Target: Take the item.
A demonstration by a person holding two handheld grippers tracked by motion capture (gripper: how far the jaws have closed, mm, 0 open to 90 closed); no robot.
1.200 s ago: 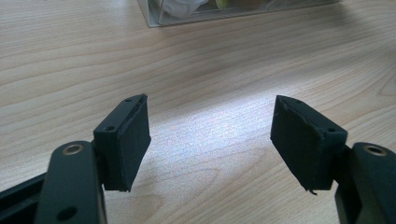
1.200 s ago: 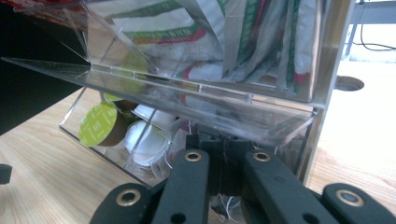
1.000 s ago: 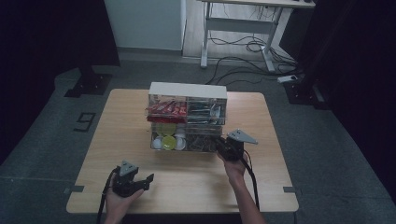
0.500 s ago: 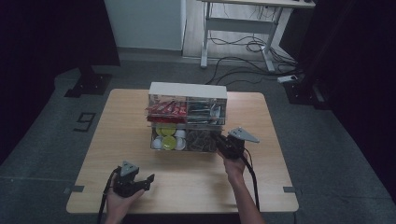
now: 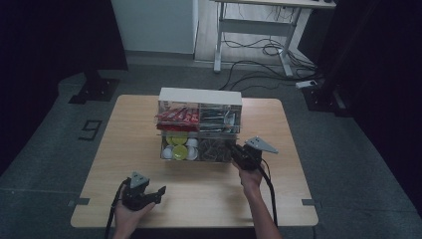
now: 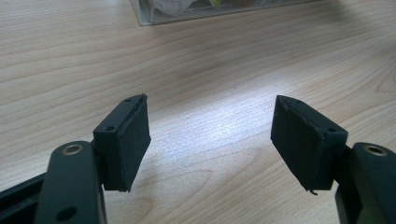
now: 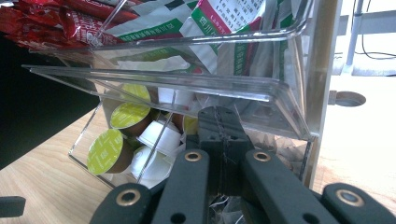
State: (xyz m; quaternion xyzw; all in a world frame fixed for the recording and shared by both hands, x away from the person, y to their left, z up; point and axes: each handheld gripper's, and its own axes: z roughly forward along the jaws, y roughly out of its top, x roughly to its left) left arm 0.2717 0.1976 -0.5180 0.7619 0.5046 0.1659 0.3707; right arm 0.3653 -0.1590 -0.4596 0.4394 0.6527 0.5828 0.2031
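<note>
A clear acrylic organizer (image 5: 199,95) with a white top stands mid-table. Its upper shelf holds red packets (image 5: 176,115) and green-and-white sachets (image 7: 224,14). Green-lidded and white capsules (image 7: 106,149) fill the lower left bin. My right gripper (image 7: 219,116) is shut, its jaws pressed together and pushed into the lower right bin under the clear shelf (image 7: 187,84), among brownish packets. I cannot tell whether anything thin is pinched there. In the high view this right gripper (image 5: 235,151) touches the organizer's front right corner. My left gripper (image 6: 210,107) is open over bare wood, near the table's front left (image 5: 159,193).
The wooden table (image 5: 209,194) has open surface in front of the organizer and on both sides. A round hole (image 7: 348,99) sits in the tabletop right of the organizer. Beyond the table are a desk frame (image 5: 254,30) and floor cables (image 5: 268,50).
</note>
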